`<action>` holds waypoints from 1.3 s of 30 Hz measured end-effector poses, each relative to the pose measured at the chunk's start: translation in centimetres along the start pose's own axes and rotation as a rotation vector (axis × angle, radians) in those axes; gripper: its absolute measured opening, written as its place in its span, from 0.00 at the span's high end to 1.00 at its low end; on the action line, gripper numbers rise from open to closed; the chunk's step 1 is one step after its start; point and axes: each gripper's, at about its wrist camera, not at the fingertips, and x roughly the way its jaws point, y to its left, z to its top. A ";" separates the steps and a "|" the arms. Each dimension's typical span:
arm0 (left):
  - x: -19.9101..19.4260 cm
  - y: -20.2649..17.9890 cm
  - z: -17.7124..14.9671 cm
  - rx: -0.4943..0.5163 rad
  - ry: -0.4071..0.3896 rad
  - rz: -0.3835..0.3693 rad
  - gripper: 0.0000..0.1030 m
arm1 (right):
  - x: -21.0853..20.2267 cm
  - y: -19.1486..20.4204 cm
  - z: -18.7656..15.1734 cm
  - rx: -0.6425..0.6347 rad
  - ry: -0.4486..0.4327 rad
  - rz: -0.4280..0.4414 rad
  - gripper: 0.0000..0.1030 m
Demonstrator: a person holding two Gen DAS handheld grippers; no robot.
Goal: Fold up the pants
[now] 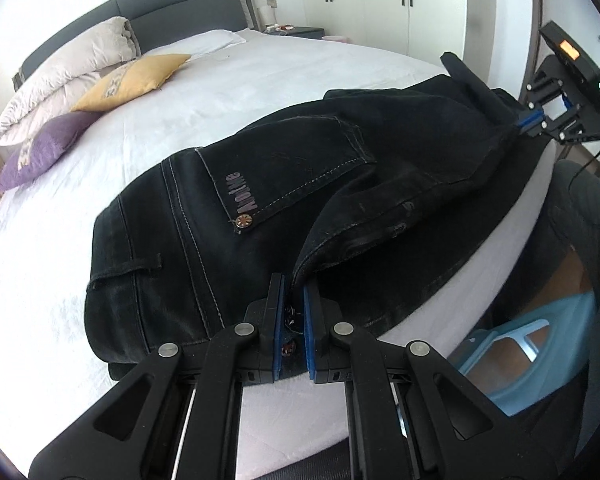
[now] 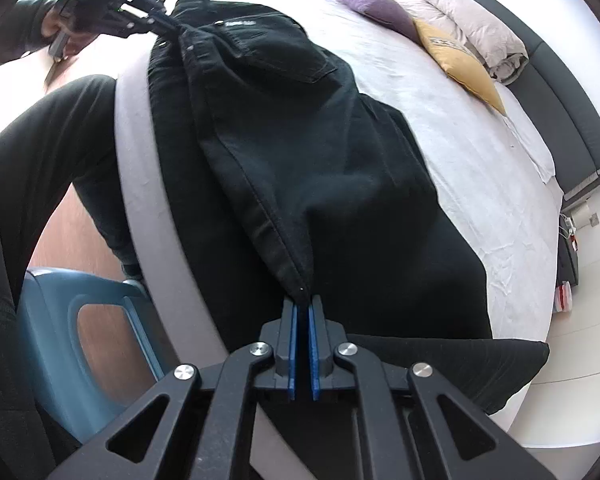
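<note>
Black jeans (image 1: 292, 184) lie on the white bed (image 1: 180, 120) along its near edge, back pocket with a grey logo facing up. My left gripper (image 1: 294, 292) is shut on the waistband corner near the button. My right gripper (image 2: 302, 308) is shut on a seam edge further down the pants (image 2: 320, 160) and lifts that fold a little. In the left wrist view the right gripper (image 1: 520, 122) shows at the far right, pinching the cloth. In the right wrist view the left gripper (image 2: 160, 20) shows at the top left on the waistband.
A folded duvet (image 1: 60, 76), a yellow cushion (image 1: 132, 80) and a purple cushion (image 1: 44, 148) lie at the head of the bed. A blue plastic stool (image 2: 80, 336) and the person's legs (image 2: 44, 152) are beside the bed edge. A nightstand (image 1: 296, 31) and wardrobe stand beyond.
</note>
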 end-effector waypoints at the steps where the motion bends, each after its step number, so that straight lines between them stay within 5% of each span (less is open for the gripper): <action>1: 0.0 0.2 -0.3 0.003 0.004 -0.003 0.93 | 0.1 0.2 -0.1 0.004 0.002 0.002 0.94; 26: 1.9 0.2 -0.7 0.132 0.073 -0.013 0.88 | 0.8 2.9 -2.8 0.088 -0.014 0.018 0.94; 29: 2.2 0.2 -1.0 0.132 0.076 -0.007 0.86 | 1.2 3.2 -3.2 0.088 -0.019 -0.008 0.90; 31: 2.2 0.2 -1.1 0.133 0.086 -0.005 0.84 | 1.1 3.7 -3.3 0.083 -0.020 -0.017 0.80; 32: 2.0 0.2 -1.1 0.140 0.097 0.000 0.78 | 0.9 3.9 -3.3 0.091 -0.023 -0.016 0.76; 35: 1.5 -0.2 -1.3 0.154 0.141 -0.041 0.15 | 0.4 3.9 -3.8 0.130 -0.034 -0.010 0.65; 39: 0.2 -0.4 -1.1 0.130 0.167 -0.063 0.15 | -1.1 2.4 -4.4 0.251 -0.054 0.022 0.65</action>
